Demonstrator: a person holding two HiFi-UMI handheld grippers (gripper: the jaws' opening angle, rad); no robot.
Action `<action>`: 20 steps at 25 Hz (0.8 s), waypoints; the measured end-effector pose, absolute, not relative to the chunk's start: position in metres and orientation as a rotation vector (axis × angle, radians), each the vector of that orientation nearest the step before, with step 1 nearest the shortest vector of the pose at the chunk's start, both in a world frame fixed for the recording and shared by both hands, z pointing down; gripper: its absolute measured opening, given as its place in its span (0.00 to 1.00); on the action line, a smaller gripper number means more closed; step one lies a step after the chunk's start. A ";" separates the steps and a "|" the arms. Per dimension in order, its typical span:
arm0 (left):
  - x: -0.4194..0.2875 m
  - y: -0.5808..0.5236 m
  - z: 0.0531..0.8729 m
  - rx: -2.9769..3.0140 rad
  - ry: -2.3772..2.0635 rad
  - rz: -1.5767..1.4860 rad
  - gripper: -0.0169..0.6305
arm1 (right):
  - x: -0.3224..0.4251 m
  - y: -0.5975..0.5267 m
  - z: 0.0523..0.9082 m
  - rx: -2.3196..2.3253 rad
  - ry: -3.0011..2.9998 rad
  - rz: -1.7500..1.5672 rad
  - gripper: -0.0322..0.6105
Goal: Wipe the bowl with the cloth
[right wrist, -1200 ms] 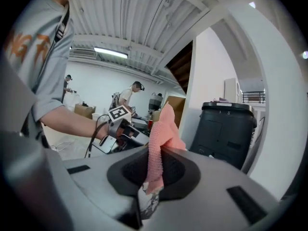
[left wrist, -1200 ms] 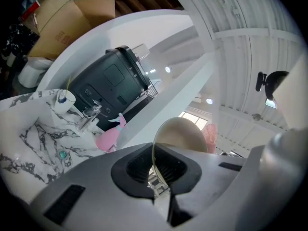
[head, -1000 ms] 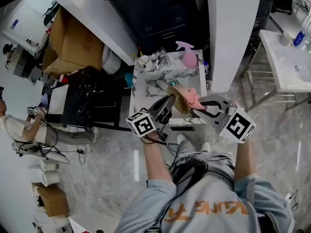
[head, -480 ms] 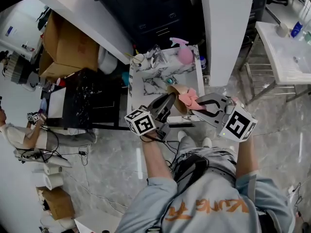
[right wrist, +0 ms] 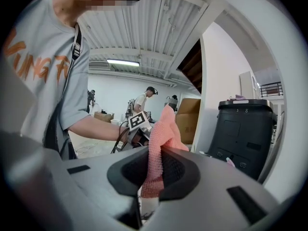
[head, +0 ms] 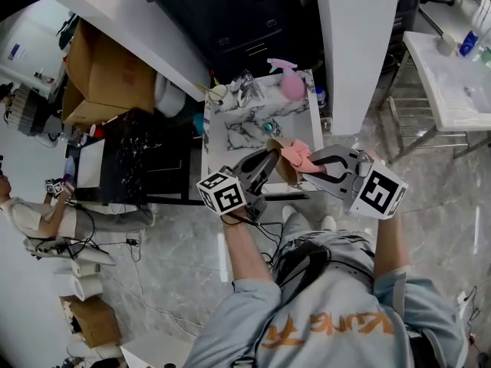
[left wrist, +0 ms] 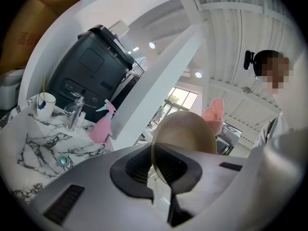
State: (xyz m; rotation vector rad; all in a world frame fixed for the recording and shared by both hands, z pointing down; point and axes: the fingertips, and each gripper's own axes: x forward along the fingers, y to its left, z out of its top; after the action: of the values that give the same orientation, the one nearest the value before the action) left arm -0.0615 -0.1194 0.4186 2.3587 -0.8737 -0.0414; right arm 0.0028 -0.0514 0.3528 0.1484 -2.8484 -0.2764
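The marble table [head: 230,138] stands below both grippers, and the bowl and cloth are held up in the air over its near edge. The left gripper [left wrist: 161,171] has its jaws nearly together, pinching the rim of the tan bowl [left wrist: 186,134]. The bowl stands on edge, rim upright, with its wide face across the jaws. The right gripper [right wrist: 151,173] clamps the pink cloth [right wrist: 161,134], which stands up lengthwise from the jaws and lies against the bowl's right side. On the table's far side stand a pink spray bottle [left wrist: 102,127] and a white cup [left wrist: 46,106] that holds a thin stick [left wrist: 43,83].
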 end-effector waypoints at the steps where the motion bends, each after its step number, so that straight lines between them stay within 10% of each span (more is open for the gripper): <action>1: -0.061 -0.119 0.419 2.364 -0.869 -0.039 0.08 | 0.002 -0.051 0.351 0.138 -2.864 -0.272 0.13; 20: -0.015 -0.091 0.400 2.594 -0.560 -0.037 0.08 | 0.004 -0.065 0.318 0.070 -3.231 0.071 0.13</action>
State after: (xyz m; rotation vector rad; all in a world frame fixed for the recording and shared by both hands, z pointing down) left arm -0.0150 -0.0913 0.4000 2.5938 -0.5596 -0.0368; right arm 0.0037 -0.0654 0.3184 0.0701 -3.2308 0.0713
